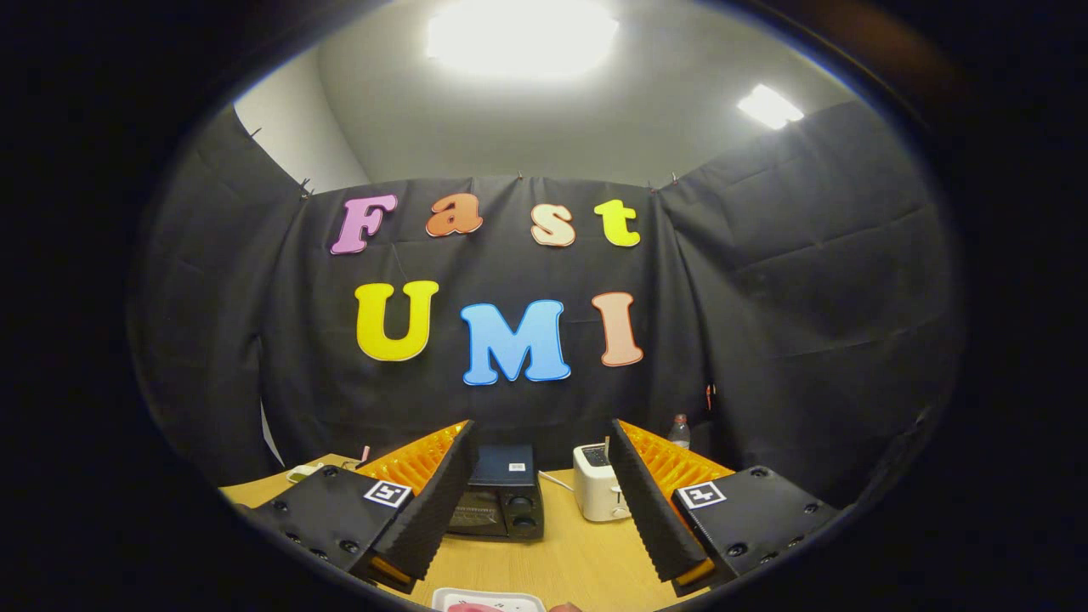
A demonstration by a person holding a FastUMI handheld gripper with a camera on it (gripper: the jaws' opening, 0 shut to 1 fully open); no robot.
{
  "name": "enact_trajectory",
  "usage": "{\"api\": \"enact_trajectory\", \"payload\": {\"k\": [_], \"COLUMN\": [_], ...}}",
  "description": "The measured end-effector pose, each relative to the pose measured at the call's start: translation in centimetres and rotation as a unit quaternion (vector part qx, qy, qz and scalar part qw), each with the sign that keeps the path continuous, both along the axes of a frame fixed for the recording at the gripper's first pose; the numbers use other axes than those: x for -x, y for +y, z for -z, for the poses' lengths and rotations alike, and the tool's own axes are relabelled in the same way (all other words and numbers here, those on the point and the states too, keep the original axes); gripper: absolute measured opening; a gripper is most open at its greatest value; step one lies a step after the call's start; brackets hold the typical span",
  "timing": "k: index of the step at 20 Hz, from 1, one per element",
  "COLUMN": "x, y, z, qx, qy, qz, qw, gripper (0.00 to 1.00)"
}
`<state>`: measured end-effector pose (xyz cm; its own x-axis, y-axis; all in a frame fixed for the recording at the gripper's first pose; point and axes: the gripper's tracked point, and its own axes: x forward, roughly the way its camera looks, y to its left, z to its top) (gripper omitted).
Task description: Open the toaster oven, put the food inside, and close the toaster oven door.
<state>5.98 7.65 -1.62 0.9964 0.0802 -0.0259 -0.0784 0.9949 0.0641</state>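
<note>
The tool (537, 497) hovers wide open and holds nothing, its 2 fingers framing the closed toaster oven (501, 495) beyond them on the table (561, 561), probably to approach its door first.

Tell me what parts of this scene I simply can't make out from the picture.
- Toaster oven, gripper view: one finger of the open tool covers part of its door, so the handle and latch are unclear.
- Tray near the fingers: mostly cut off by the view's edge; the pink food on it cannot be identified.
- Bottle beyond the white toaster: too small and partly hidden by the other finger.
</note>
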Motion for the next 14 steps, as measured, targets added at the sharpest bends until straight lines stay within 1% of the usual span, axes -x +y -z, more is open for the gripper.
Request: {"api": "enact_trajectory", "payload": {"k": [5, 10, 14], "x": [-3.8, -6.9, -9.3], "y": [4.5, 9.5, 13.1], "z": [1.2, 3.5, 6.2], "qx": [0.0, -0.008, -0.02], "qy": [0.008, 0.031, 0.056], "qz": [-0.03, -0.062, -0.08], "qw": [1.0, 0.998, 0.995], "gripper": [0.98, 0.98, 0.98]}}
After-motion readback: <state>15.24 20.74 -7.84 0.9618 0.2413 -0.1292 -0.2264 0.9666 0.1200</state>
